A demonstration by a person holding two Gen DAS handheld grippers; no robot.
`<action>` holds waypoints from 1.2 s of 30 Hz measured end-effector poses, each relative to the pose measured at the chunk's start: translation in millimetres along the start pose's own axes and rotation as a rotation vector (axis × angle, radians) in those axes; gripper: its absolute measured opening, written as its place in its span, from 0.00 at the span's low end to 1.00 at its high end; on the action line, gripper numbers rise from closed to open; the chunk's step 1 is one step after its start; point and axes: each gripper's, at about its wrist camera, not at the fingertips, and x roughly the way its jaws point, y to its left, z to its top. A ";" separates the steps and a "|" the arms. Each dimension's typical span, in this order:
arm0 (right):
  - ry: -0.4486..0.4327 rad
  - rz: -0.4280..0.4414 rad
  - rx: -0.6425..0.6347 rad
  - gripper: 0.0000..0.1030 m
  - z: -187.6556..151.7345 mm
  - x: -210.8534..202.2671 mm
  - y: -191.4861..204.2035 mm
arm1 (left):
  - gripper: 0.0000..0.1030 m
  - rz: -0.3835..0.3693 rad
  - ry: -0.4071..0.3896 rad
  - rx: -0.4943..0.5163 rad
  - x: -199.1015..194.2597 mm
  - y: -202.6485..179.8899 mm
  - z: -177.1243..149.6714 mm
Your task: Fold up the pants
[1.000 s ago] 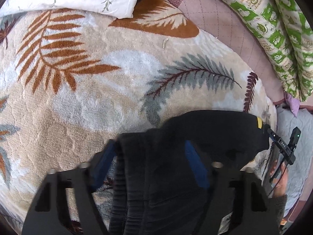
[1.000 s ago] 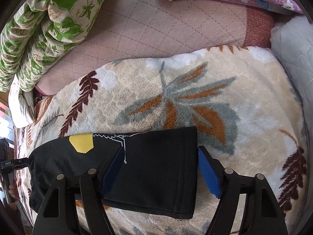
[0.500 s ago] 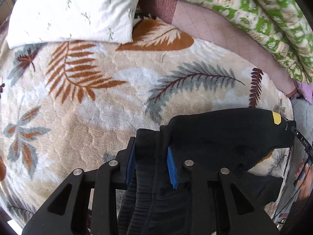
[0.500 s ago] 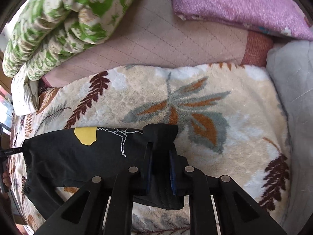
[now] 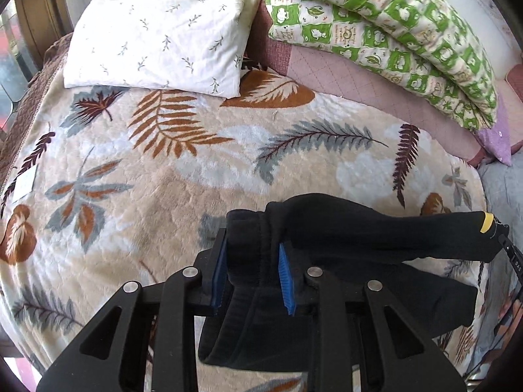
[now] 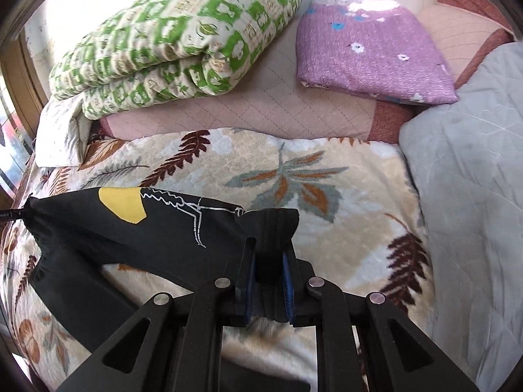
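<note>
Bed (image 5: 202, 170) under leaf-print blanket, white pillow (image 5: 157, 29) and green quilt (image 6: 176, 32) behind, black pants (image 6: 157, 228) with yellow patch raised above blanket, left gripper (image 5: 251, 261) and right gripper (image 6: 269, 271) each clamped on bunched cloth.

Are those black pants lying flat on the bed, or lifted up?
Lifted: the pants hang stretched between both tools, the left tool and the right tool, sagging above the blanket.

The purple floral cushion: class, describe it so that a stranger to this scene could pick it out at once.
Start at the leaf-patterned fleece blanket that covers the bed, then look beyond its far edge to the pink quilted cover. On that cover, right of the folded green-and-white quilt, lies the purple cushion. It alone is purple, dotted with small white and blue flowers.
</note>
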 end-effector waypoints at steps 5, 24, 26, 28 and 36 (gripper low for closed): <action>-0.038 0.012 0.003 0.14 -42.9 -23.1 -0.5 | 0.25 -0.015 0.006 -0.015 -4.0 10.0 -41.3; 0.019 -0.020 0.055 0.21 -177.1 -50.9 5.4 | 0.27 -0.057 0.189 0.015 15.8 30.6 -147.6; 0.034 -0.057 0.036 0.24 -181.6 -53.7 8.8 | 0.27 -0.062 0.198 0.026 11.8 32.2 -152.5; 0.037 -0.082 0.022 0.26 -183.8 -59.2 9.5 | 0.27 -0.059 0.196 0.049 3.0 35.6 -157.9; 0.045 -0.141 0.142 0.29 -196.6 -111.0 -12.5 | 0.30 -0.127 0.181 -0.005 -28.2 77.3 -144.0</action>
